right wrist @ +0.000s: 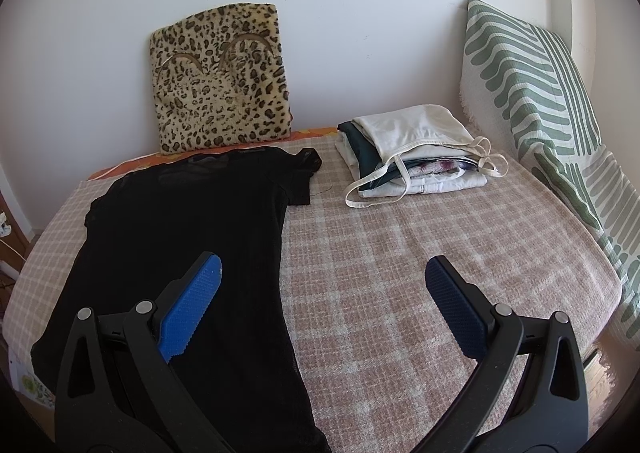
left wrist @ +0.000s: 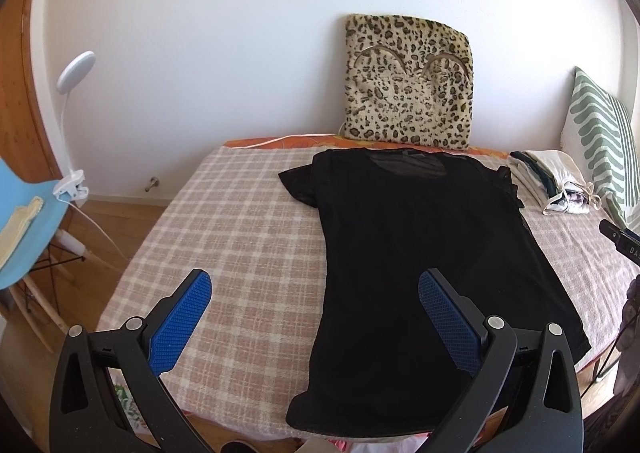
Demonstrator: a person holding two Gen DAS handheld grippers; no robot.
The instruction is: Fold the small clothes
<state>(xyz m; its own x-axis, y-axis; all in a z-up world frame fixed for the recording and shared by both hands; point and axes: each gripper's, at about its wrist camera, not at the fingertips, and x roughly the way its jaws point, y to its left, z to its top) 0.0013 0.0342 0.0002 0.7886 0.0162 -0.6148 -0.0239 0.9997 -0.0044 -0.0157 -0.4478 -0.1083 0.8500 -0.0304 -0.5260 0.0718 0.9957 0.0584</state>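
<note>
Both claws, left [left wrist: 314, 289] and right [right wrist: 322, 273], are gaping empty above the shirt [left wrist: 420, 273], seemingly lying flat mid-frame on the bed [left wrist: 240, 221].

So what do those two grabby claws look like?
The left gripper and right gripper match: black plastic arms with triangle cut-outs and round silver bolts. Each finger carries a long blue pad with a bumpy, dotted surface. No cables, sleeves or hands show.
</note>
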